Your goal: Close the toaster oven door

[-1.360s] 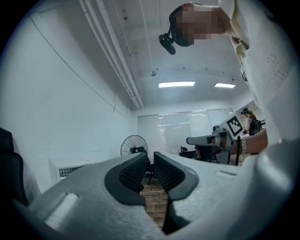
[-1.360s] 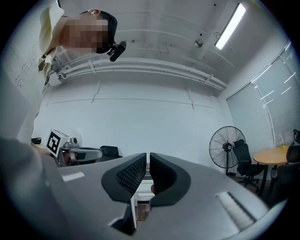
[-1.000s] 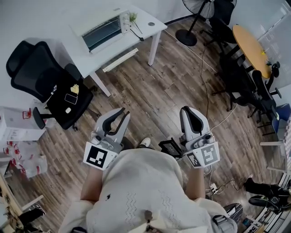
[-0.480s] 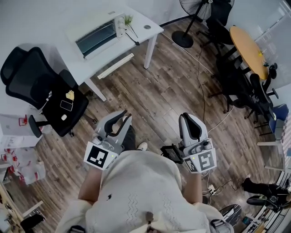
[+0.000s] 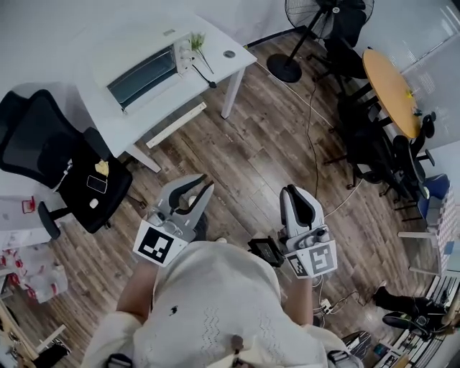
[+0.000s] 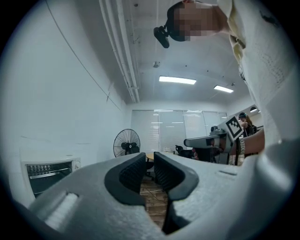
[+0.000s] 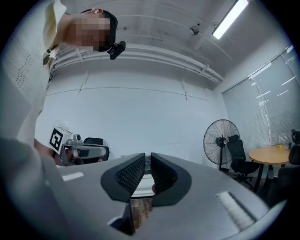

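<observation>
The white toaster oven (image 5: 140, 68) stands on a white table (image 5: 223, 65) at the upper left of the head view, its dark glass door facing the room and looking flat against the front. It also shows small at the left in the left gripper view, as the toaster oven (image 6: 47, 171). Both grippers are held at the person's waist, far from the table. The left gripper (image 5: 195, 185) (image 6: 149, 164) stands open by a narrow gap with nothing in it. The right gripper (image 5: 292, 192) (image 7: 147, 166) is opening, its gap narrow, with nothing between the pads.
A black office chair (image 5: 65, 158) stands left of the table. A floor fan (image 5: 305, 21), a round wooden table (image 5: 392, 86) and dark chairs (image 5: 374, 144) fill the right. Cables (image 5: 316, 144) run across the wood floor. A small plant (image 5: 198, 42) sits beside the oven.
In the head view the table and oven have slid left and slightly down, and the chair has moved towards the left edge. Both grippers stay at the waist, the right one a little lower.
</observation>
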Available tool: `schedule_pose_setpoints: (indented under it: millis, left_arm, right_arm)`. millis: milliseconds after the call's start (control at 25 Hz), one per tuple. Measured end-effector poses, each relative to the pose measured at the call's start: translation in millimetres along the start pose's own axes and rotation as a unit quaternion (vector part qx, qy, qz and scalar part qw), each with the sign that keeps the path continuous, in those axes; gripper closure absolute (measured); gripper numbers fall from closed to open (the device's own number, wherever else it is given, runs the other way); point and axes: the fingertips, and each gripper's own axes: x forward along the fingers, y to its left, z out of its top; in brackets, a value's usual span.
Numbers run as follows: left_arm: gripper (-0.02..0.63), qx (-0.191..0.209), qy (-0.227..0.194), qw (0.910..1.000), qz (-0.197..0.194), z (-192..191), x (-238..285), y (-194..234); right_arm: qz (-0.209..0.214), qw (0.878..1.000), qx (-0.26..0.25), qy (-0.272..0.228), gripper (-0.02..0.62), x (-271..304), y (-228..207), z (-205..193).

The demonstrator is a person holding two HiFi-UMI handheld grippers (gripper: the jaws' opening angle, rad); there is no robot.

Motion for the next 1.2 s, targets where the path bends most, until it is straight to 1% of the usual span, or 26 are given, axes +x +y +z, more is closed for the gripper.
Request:
schedule_pose_setpoints:
  millis: [280,440,520,640,840,1000,1200]
  left_arm:
    - [0.546,-0.002,-0.011,0.9999,0.003,3.4,46.0,63.3]
    - [0.546,0.003,-0.014,0.9999,-0.007,1.0,66.8,89.8]
    - [0.546,0.003,-0.016,0.9999,-0.004,0.4,71.6,105.1]
    - [0.546,0.001,-0.014,0.9999,0.009,1.2,70.9,131.1]
    - [0.546,0.002,-0.020,0.9993,0.033,3.6,68.7,174.2]
    - [0.546,-0.005,-0.017,0.9978,0.065,0.3,59.3,191.4]
    - [0.546,-0.008,0.003,0.9943,0.107,-13.8,48.7,207.9]
  right_arm:
    - [0.012,1.000,-0.008,0.008,0.541,72.5,-22.0,0.0]
    - [0.010,1.000,-0.015,0.010,0.537,106.4,-36.0,-0.8]
    - [0.008,1.000,-0.013,0.009,0.534,122.8,-40.4,-1.4]
    - [0.014,1.000,-0.007,0.004,0.531,147.0,-40.1,0.9]
    - [0.042,0.999,-0.020,0.002,0.526,190.8,-29.2,0.9]
    - [0.072,0.997,-0.019,0.018,0.522,214.2,-21.1,-9.2]
    - [0.109,0.994,-0.021,0.024,0.512,243.3,-19.6,-17.3]
